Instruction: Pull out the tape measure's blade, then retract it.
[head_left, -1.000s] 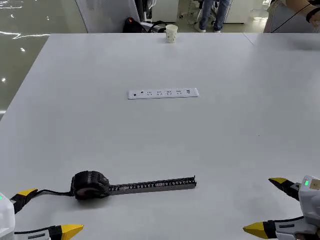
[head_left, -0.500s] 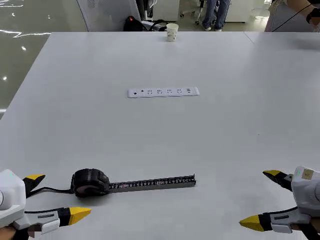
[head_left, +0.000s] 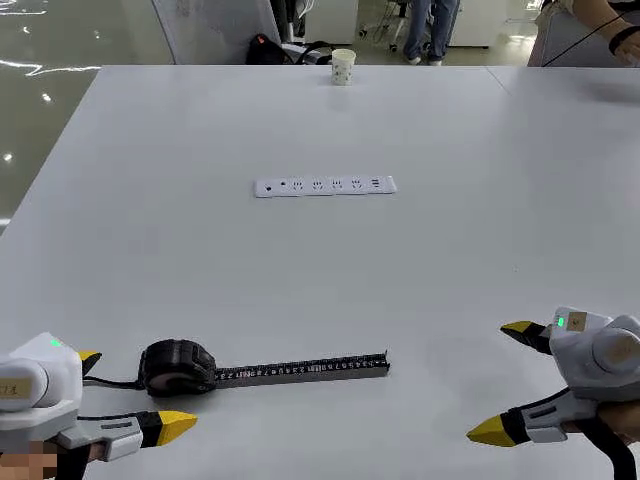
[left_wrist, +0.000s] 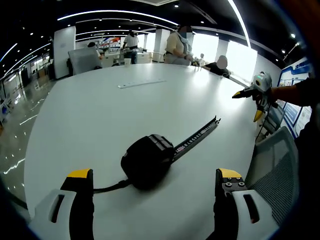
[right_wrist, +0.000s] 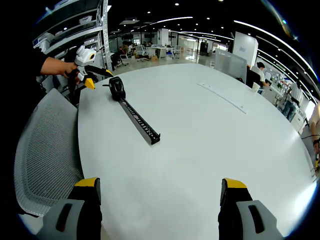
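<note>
Tape measure (head_left: 180, 367) lies flat on table (head_left: 300, 270), near front edge. Blade (head_left: 300, 370) is out to the right, resting on surface. My left gripper (head_left: 134, 390) has jaws wide, tape measure just ahead of tips, not gripped. My right gripper (head_left: 500, 380) is also wide, holding nothing, well apart from blade tip. Power strip (head_left: 325, 186) mid-table, cup (head_left: 343, 66) at far edge.
</note>
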